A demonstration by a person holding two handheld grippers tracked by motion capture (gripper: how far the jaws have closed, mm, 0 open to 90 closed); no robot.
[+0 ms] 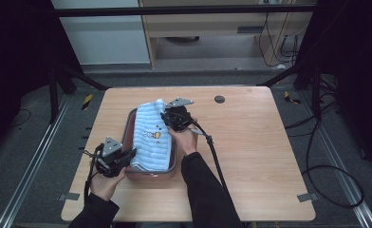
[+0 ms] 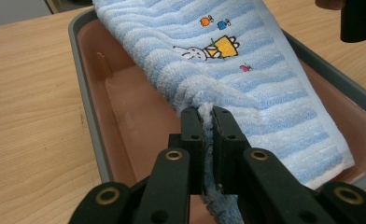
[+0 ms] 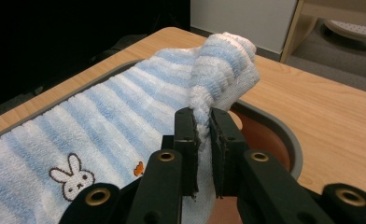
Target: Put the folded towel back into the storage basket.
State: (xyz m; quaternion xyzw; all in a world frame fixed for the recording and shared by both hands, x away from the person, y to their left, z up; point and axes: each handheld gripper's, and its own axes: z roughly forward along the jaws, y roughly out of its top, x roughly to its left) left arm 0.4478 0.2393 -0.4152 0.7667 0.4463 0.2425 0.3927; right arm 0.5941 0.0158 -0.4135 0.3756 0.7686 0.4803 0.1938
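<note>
Towel (image 1: 149, 140), blue-and-white striped with a small rabbit stitched on it, hangs stretched between my two grippers over the pinkish-brown tray (image 1: 127, 130) with its grey rim, which sits a little left of the middle of the wooden table (image 1: 250, 147). My left gripper (image 2: 207, 119) has its jaws closed tight on a bunched fold at the near end of the cloth, and my right gripper (image 3: 203, 122) is clamped the same way on a gathered corner at the far end, so the fabric puckers up between each pair of pads. From the high view the towel lies lengthwise along the tray, its near end drooping towards the tray floor beside my left gripper (image 1: 127, 154), its far end lifted above the far rim by my right gripper (image 1: 167, 116). I judge I am at the placing step: the towel is carried and lined up, but not yet resting fully inside. Next I should lower both ends together, keeping the cloth taut enough not to drape over the rim, and only then let the jaws go. The far corner looks likeliest to catch on the edge.
</note>
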